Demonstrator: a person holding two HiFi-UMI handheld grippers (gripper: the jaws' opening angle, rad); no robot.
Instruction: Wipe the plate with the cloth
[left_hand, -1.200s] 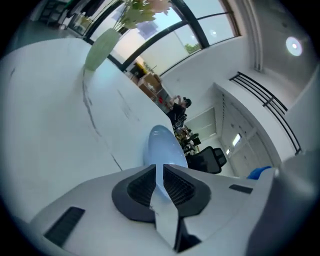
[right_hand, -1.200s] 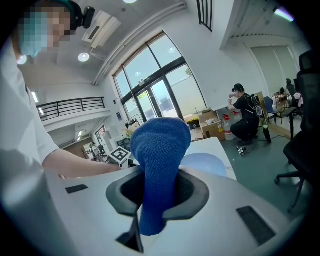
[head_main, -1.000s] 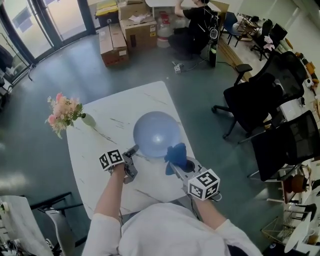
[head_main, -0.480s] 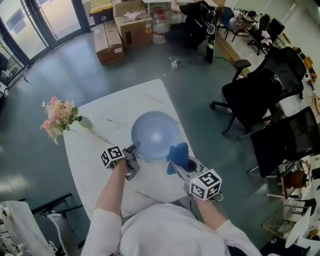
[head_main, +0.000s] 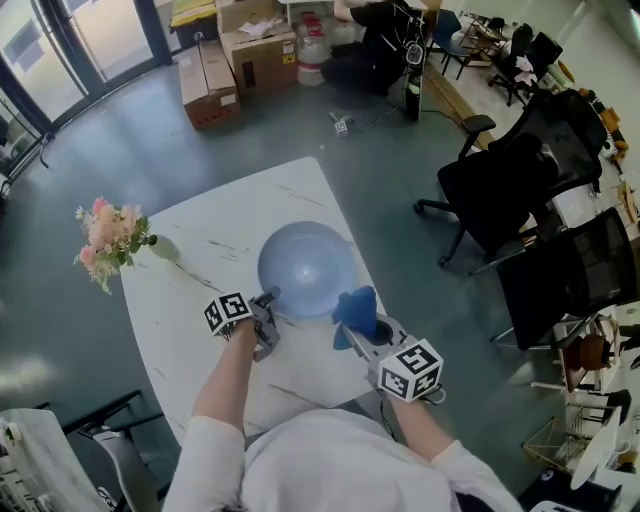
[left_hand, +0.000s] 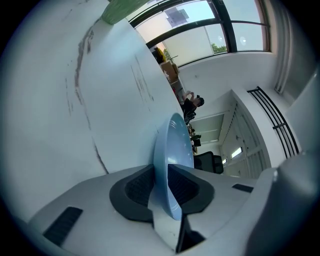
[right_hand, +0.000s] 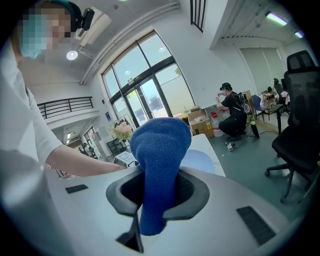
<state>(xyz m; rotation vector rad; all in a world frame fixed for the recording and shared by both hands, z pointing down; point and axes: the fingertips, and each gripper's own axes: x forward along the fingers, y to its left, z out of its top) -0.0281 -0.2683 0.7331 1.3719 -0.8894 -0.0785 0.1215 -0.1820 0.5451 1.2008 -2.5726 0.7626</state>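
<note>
White veined table (head_main: 190, 260) bears the blue plate (head_main: 305, 268). Left gripper (left_hand: 167, 186): jaws closing on the plate's near rim, pads against it. Right gripper (right_hand: 157, 192): clamped on the blue cloth (right_hand: 160, 145), just right of the plate's near edge. Flowers (head_main: 108, 235) stand left of the plate. Cardboard boxes (head_main: 235, 55) sit on grey floor (head_main: 120, 150) beyond it, black chairs (head_main: 510, 190) to its right.

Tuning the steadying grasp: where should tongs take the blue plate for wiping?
The near-left rim of the plate, approached edge-on from the person's side. It lies flat on the table, so only the thin raised lip offers purchase. The left tongs are closing there, rim between them.
</note>
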